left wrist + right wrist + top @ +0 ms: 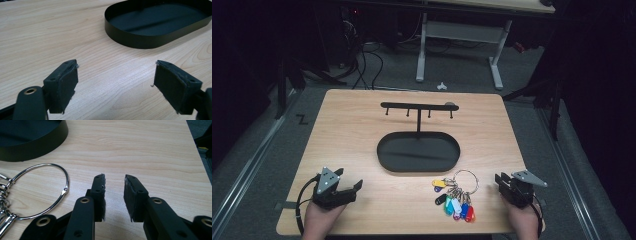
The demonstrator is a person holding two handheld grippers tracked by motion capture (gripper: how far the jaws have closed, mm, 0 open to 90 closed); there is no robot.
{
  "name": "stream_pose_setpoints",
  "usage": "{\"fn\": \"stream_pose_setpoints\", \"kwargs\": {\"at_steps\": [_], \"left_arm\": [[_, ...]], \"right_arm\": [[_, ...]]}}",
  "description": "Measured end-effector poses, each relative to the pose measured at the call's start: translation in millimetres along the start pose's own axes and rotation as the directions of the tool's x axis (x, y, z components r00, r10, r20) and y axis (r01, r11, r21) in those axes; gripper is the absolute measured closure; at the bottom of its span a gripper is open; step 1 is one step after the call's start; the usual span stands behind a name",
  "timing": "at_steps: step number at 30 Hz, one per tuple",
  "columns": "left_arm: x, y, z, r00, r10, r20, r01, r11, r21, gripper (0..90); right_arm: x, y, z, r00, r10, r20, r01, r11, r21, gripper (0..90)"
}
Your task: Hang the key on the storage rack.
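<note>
- No brand, label or legible writing on any item; the coloured key tags are too small in the high view to tell if they carry text.
- Wooden table holds a black key stand: a crossbar with four small hooks on a post, rising from a black oval tray at table centre.
- Large key ring lies flat at 5 o'clock from the tray, just beside its rim; the tags (yellow, blue, black, green, white, red, purple) fan out toward 6 o'clock.
- Left gripper sits at 8 o'clock of the table, held in a hand. Left gripper view: jaws spread wide, nothing between them, bare wood under them, tray at 1 o'clock.
- Right gripper sits at 4 o'clock, near the ring. Right gripper view: jaws parted by a narrow gap, holding nothing; ring at 9 o'clock, apart from the jaws.
- Cut off: the tags and keys in the right gripper view, clipped at the left edge; the tray's far end in both gripper views.
- Hard to make out: the dark floor clutter and cables beyond the table; a small white object on the floor at 12 o'clock, unidentifiable.
</note>
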State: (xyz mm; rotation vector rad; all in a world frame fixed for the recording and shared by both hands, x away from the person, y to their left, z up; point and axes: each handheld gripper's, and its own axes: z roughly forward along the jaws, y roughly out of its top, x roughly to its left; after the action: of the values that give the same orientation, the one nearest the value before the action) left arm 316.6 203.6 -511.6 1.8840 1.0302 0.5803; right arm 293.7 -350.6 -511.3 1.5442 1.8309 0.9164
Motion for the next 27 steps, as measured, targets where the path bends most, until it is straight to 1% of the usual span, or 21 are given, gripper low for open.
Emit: {"fn": "stream_pose_setpoints", "kwargs": {"at_steps": [3,4,5,6,7,11,13,16,17,18,19,20,23,24,25,26,27], "left_arm": [[-0.6,1.6,1.4,1.0000,0.006,-0.005,-0.006,1.0000,0.004,19.9],[-0.4,2.7,2.2,1.0000,0.002,-0.007,-0.002,1.0000,0.003,20.3],[-0.2,3.2,2.9,1.0000,-0.003,-0.005,0.003,1.0000,-0.004,20.3],[0.3,4.1,3.7,1.0000,-0.009,0.001,0.009,1.0000,-0.005,20.7],[-0.2,5.2,5.2,0.9999,-0.010,0.008,0.010,0.9999,-0.004,21.2],[-1.6,6.2,7.0,0.9999,-0.006,0.014,0.006,1.0000,-0.006,21.7],[-2.0,6.9,7.8,0.9998,-0.010,0.018,0.010,0.9999,-0.006,21.9],[-1.4,8.1,9.2,0.9988,-0.031,0.038,0.031,0.9995,-0.004,22.5],[-1.4,8.5,9.3,0.9985,-0.034,0.042,0.035,0.9994,-0.004,22.5],[-1.4,8.7,9.3,0.9985,-0.035,0.043,0.035,0.9994,-0.004,22.5],[-1.3,9.1,9.0,0.9985,-0.034,0.042,0.034,0.9994,-0.005,22.5],[-1.4,9.3,9.0,0.9985,-0.034,0.043,0.034,0.9994,-0.005,22.5],[-1.9,10.1,9.9,0.9975,-0.041,0.058,0.041,0.9991,-0.005,22.7],[-2.1,10.2,9.9,0.9980,-0.035,0.053,0.036,0.9993,-0.007,22.8],[-2.5,10.3,10.0,0.9983,-0.026,0.051,0.027,0.9996,-0.002,22.8],[-3.2,10.1,10.7,0.9986,-0.019,0.050,0.019,0.9998,-0.001,22.8],[-4.3,9.7,11.5,0.9994,0.009,0.033,-0.009,0.9999,0.015,22.7]], "right_arm": [[-0.4,-0.3,0.0,0.9999,0.001,-0.011,-0.001,1.000,0.003,70.3],[-0.8,-1.1,-0.2,0.9997,0.003,-0.026,-0.003,1.000,0.009,70.3],[-0.8,-1.1,-0.2,0.9997,0.003,-0.026,-0.003,1.000,0.009,70.3],[-1.6,-1.4,-0.2,0.9995,-0.007,-0.031,0.007,1.000,0.011,70.3],[-1.6,-3.2,-1.3,0.9991,-0.002,-0.043,0.002,1.000,0.019,70.3],[-1.8,-4.4,-3.6,0.9987,-0.004,-0.050,0.005,1.000,0.021,69.6],[-1.2,-4.9,-5.1,0.9987,-0.014,-0.048,0.015,1.000,0.017,67.9],[-0.9,-5.6,-5.9,0.9984,-0.015,-0.054,0.016,1.000,0.015,67.1],[-0.2,-5.9,-6.3,0.9983,-0.003,-0.058,0.004,1.000,0.015,67.2],[0.4,-5.9,-6.5,0.9982,-0.003,-0.061,0.004,1.000,0.019,67.1],[2.0,-6.0,-6.6,0.9976,-0.014,-0.068,0.015,1.000,0.019,66.4],[2.0,-6.0,-6.6,0.9976,-0.014,-0.068,0.015,1.000,0.019,66.4],[5.8,-6.1,-6.5,0.9967,-0.028,-0.076,0.030,0.999,0.021,64.2],[6.6,-5.8,-6.6,0.9962,-0.037,-0.079,0.038,0.999,0.015,63.1],[9.2,-4.8,-7.3,0.9953,-0.027,-0.093,0.028,1.000,0.009,61.8],[9.2,-4.8,-7.3,0.9953,-0.027,-0.093,0.028,1.000,0.009,61.8],[11.9,-4.3,-7.5,0.9946,-0.025,-0.100,0.026,1.000,0.005,61.1]]}}
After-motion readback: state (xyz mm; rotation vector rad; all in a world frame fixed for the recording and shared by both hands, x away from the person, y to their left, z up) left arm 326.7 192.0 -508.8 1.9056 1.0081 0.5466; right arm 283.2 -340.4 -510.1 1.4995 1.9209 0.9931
